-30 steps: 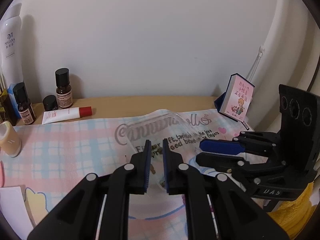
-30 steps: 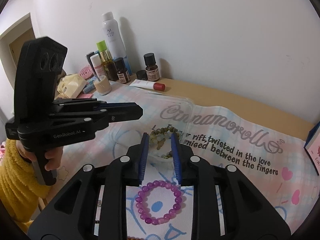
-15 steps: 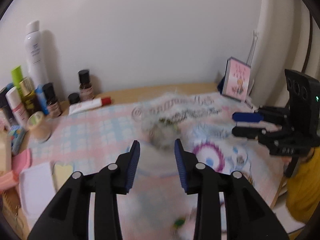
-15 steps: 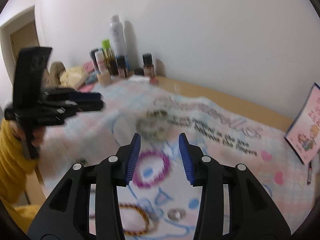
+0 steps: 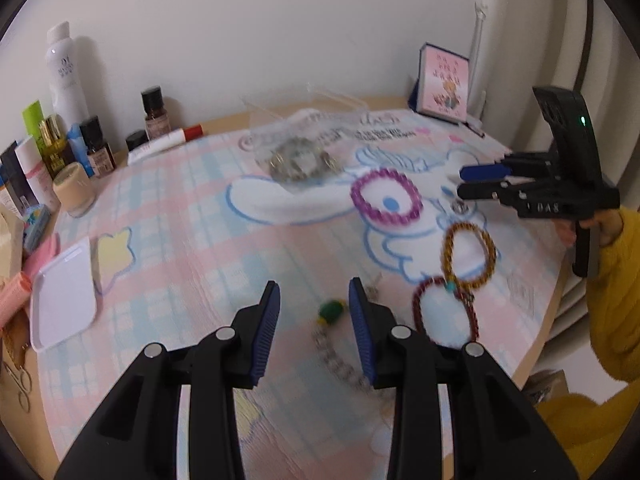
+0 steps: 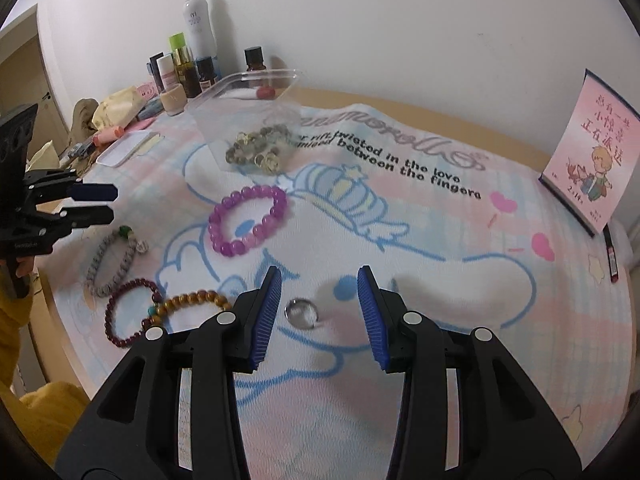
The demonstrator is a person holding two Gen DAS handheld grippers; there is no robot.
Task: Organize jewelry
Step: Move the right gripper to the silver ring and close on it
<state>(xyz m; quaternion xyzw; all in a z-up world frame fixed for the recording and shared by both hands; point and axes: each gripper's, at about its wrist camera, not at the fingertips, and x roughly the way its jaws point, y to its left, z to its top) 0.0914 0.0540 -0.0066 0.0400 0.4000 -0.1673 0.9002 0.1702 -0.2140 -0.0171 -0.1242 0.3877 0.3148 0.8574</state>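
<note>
A clear plastic box (image 6: 244,92) holding olive and clear beads (image 6: 258,148) sits at the back of the printed cloth (image 6: 440,240). A purple bracelet (image 6: 248,220), a grey bracelet (image 6: 112,268), a dark red one (image 6: 128,308) and an amber one (image 6: 192,304) lie loose nearer me. My right gripper (image 6: 319,292) is open above a small clear ring (image 6: 302,314), not touching it. My left gripper (image 5: 314,300) is open too, over the grey bracelet's green bead (image 5: 332,310). Each gripper shows in the other's view, the left gripper (image 6: 96,204) and the right gripper (image 5: 480,180).
Cosmetic bottles (image 5: 64,80) and a red-capped tube (image 5: 164,144) line the back left. A pink booklet (image 6: 588,156) stands at the back right. A white tray (image 5: 64,292) lies at the left. The table's front edge (image 6: 60,320) runs near a yellow sleeve (image 5: 612,280).
Both grippers have drawn back from the clear box toward the front of the cloth and their jaws have widened. The box stays on the cloth with its beads.
</note>
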